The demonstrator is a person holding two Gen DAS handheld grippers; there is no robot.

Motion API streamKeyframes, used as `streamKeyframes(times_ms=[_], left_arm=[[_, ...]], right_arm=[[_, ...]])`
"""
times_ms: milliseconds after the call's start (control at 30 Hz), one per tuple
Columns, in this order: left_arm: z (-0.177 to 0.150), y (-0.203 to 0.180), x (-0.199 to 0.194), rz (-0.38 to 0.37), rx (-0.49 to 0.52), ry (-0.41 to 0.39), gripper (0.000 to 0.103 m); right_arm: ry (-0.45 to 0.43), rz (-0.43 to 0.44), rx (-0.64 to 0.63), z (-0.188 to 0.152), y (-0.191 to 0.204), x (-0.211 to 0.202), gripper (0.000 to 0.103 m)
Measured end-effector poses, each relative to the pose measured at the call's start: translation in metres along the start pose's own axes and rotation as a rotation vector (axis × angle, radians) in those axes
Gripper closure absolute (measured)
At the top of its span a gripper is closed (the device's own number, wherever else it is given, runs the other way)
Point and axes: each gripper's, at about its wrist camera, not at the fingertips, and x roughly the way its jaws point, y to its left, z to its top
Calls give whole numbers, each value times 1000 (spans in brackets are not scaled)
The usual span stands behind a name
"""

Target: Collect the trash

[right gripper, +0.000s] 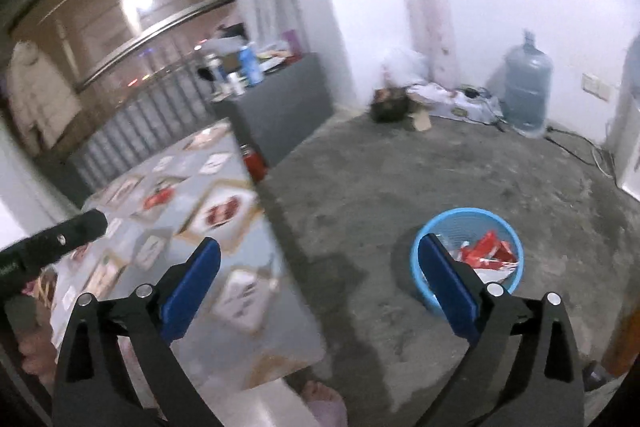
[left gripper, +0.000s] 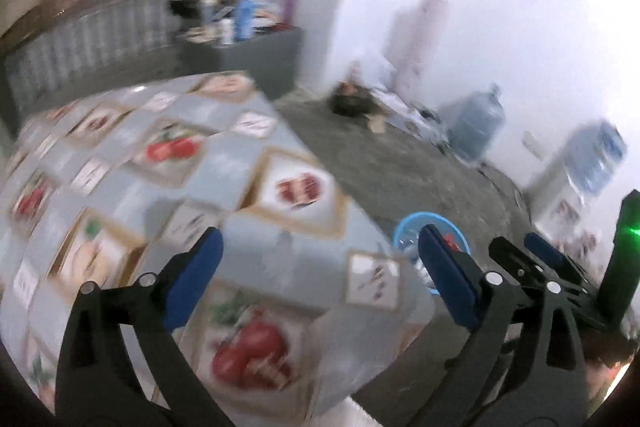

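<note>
A round blue waste basket [right gripper: 504,223] stands on the concrete floor to the right of the table; it holds red and white wrappers [right gripper: 486,253]. It also shows in the left wrist view [left gripper: 408,227], partly hidden behind a finger. My left gripper [left gripper: 320,279] is open and empty above the table's near right corner. My right gripper [right gripper: 318,285] is open and empty over the table's right edge, with the basket just beyond its right finger. In the left wrist view, the right gripper [left gripper: 524,247] shows at the right edge.
The table [left gripper: 224,163] wears a grey cloth printed with fruit pictures. A red can [right gripper: 254,159] stands beyond its far corner. A dark cabinet [right gripper: 280,99] with bottles stands behind. Water jugs [right gripper: 526,83], bags and cables line the far wall.
</note>
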Motion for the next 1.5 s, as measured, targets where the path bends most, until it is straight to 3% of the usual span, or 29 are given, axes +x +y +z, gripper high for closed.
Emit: streamKeyframes(times_ms=[100, 300, 400, 567, 700, 1067, 1500], left_arm=[[-16, 20, -23, 29, -15, -8, 9], [-44, 40, -63, 260, 13, -123, 9], [-58, 47, -71, 377, 9, -113, 9], [-76, 69, -64, 413, -78, 15, 9], [-97, 78, -66, 424, -148, 41, 9], [-105, 85, -56, 473, -151, 98, 9], [-103, 74, -48, 470, -102, 120, 9]], right_arm=[[13, 5, -48, -8, 26, -10, 7], [-44, -93, -236, -23, 83, -36, 7], [-31, -83, -271, -29, 99, -44, 7], [11, -77, -321, -43, 107, -43, 7], [60, -95, -369, -55, 109, -40, 7], [180, -204, -359, -76, 89, -20, 7], [193, -246, -323, -78, 72, -15, 7]])
